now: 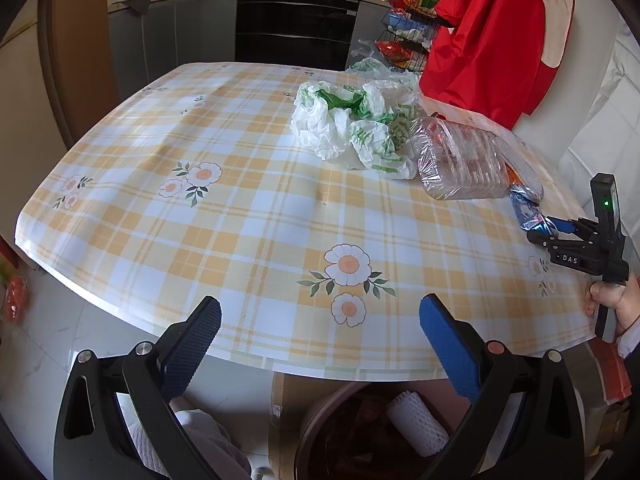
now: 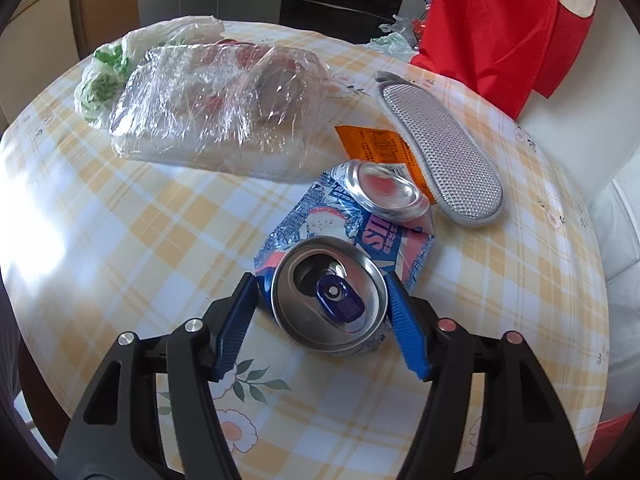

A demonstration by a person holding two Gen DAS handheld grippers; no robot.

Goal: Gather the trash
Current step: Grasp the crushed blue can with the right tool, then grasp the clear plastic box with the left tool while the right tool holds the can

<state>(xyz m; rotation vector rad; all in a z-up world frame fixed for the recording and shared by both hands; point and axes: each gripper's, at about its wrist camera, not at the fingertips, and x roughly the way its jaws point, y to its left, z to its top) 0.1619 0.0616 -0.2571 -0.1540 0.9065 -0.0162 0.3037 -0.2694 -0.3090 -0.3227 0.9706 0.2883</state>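
Note:
A crushed blue-and-pink drink can [image 2: 344,236] lies on the checked tablecloth [image 2: 120,220], its lid with the blue tab facing the camera. My right gripper [image 2: 320,280] straddles the lid end, and both blue pads touch the can's sides. In the left wrist view the same can [image 1: 526,210] shows at the right edge of the table, with the right gripper [image 1: 542,230] on it. Over the near table edge my left gripper [image 1: 320,302] stands open with nothing between its fingers. A crumpled white-and-green plastic bag [image 1: 352,124] and a film-wrapped clear tray [image 1: 460,160] lie further back.
A grey shoe insole [image 2: 440,152] and an orange packet [image 2: 376,144] lie just beyond the can. A red garment [image 1: 492,40] hangs over a white chair at the right. Below the near table edge stands a brown bin [image 1: 320,432] holding a white foam sleeve [image 1: 416,424].

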